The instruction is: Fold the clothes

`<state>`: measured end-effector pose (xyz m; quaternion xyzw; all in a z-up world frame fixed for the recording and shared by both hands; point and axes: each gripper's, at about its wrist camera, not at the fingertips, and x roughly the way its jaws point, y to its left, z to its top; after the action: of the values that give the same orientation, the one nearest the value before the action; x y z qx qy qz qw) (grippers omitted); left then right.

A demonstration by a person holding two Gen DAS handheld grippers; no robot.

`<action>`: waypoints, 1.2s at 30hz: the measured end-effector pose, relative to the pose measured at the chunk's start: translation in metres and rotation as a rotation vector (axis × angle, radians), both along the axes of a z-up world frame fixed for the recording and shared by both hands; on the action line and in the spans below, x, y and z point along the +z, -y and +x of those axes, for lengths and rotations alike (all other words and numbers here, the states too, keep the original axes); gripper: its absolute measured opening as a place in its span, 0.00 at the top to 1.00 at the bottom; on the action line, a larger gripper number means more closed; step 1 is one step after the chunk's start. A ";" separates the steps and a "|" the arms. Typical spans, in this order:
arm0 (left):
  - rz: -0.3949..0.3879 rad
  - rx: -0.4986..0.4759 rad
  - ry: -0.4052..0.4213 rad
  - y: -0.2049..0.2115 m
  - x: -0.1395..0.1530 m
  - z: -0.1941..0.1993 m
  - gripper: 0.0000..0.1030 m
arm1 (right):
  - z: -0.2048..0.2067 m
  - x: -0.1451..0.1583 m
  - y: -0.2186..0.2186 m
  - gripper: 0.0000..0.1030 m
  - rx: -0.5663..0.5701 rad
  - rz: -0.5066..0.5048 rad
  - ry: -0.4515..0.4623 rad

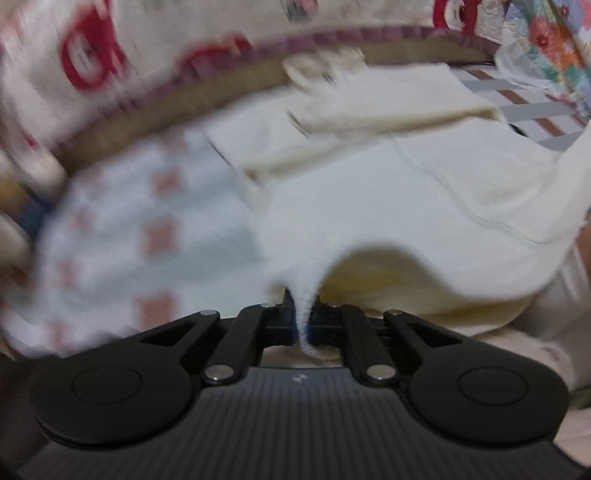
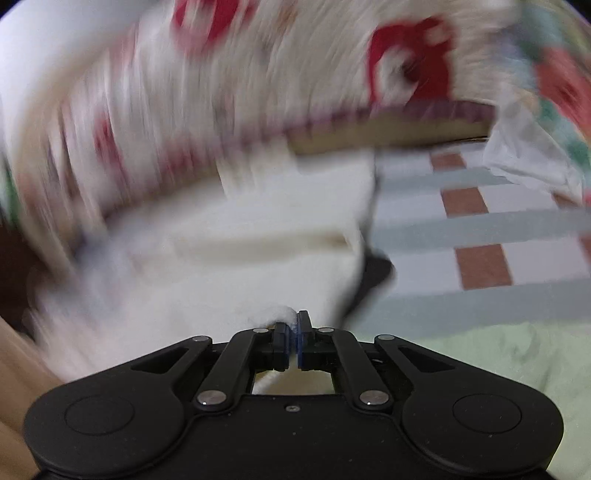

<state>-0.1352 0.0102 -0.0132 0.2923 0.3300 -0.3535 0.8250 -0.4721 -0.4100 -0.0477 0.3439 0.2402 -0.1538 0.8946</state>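
1. The left gripper (image 1: 303, 314) was clamped shut on a pinch of the cream garment (image 1: 406, 206), with the fuzzy hem squeezed between its jaws and a loose tail poking out behind them.

2. The right gripper (image 2: 293, 332) was closed too, and a small tuft of the same pale cloth (image 2: 236, 266) showed between its pads, so I judged both hands had hold of one edge.

3. The garment lay spread across the checked bedsheet (image 2: 480, 229), near a patterned quilt (image 1: 192, 33) with red shapes that ran along the far side.

4. In the left view, a sleeve (image 1: 388, 110) looked already laid across the body of the garment, so one inward fold seemed done.

5. The near edge was lifted clear of the sheet, arching up from the left gripper, while the rest of the cloth rested flat.

6. Both views were smeared with blur, the right one heavily, so finer creases and the far hem could not be read.

7. A crumpled white plastic bag (image 2: 532, 162) sat at the far right of the sheet, well apart from the work.

8. My call was early to middle: sleeve tucked, hem gripped, but the main fold of bottom edge over toward the collar was not yet made.

9. After that, smoothing and perhaps a second halving would remain.
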 end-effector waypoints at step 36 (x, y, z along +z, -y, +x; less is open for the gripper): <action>0.046 0.090 0.008 -0.012 0.013 -0.005 0.95 | -0.053 0.042 -0.086 0.93 0.054 -0.365 0.007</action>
<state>-0.1400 0.0227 -0.0001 0.2975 0.3478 -0.3073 0.8343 -0.5248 -0.3239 -0.0056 0.1700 0.2143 -0.1694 0.9468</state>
